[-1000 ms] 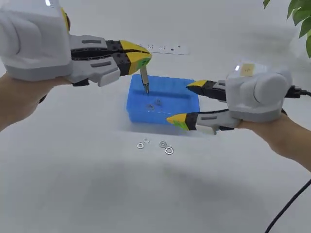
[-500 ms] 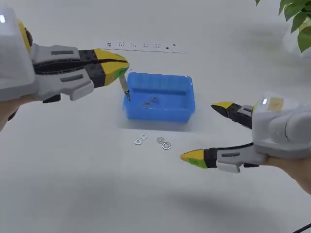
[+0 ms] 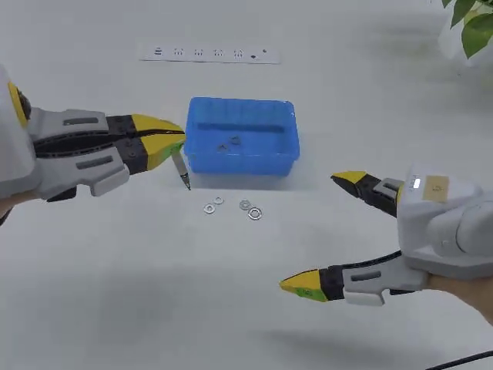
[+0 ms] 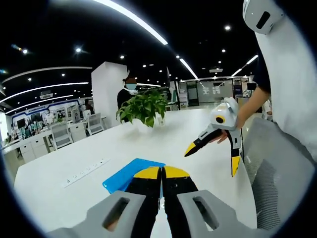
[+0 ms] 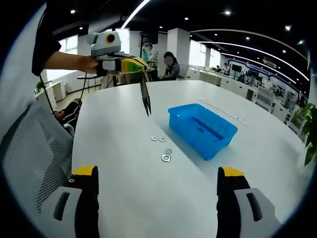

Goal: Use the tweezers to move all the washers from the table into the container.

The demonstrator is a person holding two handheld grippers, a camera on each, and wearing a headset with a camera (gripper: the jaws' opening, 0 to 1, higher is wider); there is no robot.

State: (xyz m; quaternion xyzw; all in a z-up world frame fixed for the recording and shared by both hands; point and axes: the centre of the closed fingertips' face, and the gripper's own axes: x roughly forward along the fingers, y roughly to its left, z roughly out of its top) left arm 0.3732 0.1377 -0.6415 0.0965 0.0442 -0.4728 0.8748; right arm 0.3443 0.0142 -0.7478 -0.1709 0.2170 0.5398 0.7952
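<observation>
Leave the right gripper (image 3: 312,231), spread wide and empty, in front of the container (image 3: 243,163). Aim at the washers (image 3: 255,213) on the counter (image 3: 115,270) just before its front wall. With the left gripper (image 3: 179,139) pinching the tweezers (image 3: 182,169) near its front-left corner, lower slowly, grip one rim.

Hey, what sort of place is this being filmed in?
Probably an open-plan office or showroom floor: rows of desks and chairs stand beyond the big white table, long ceiling strip lights run overhead, and there is a potted plant.
</observation>
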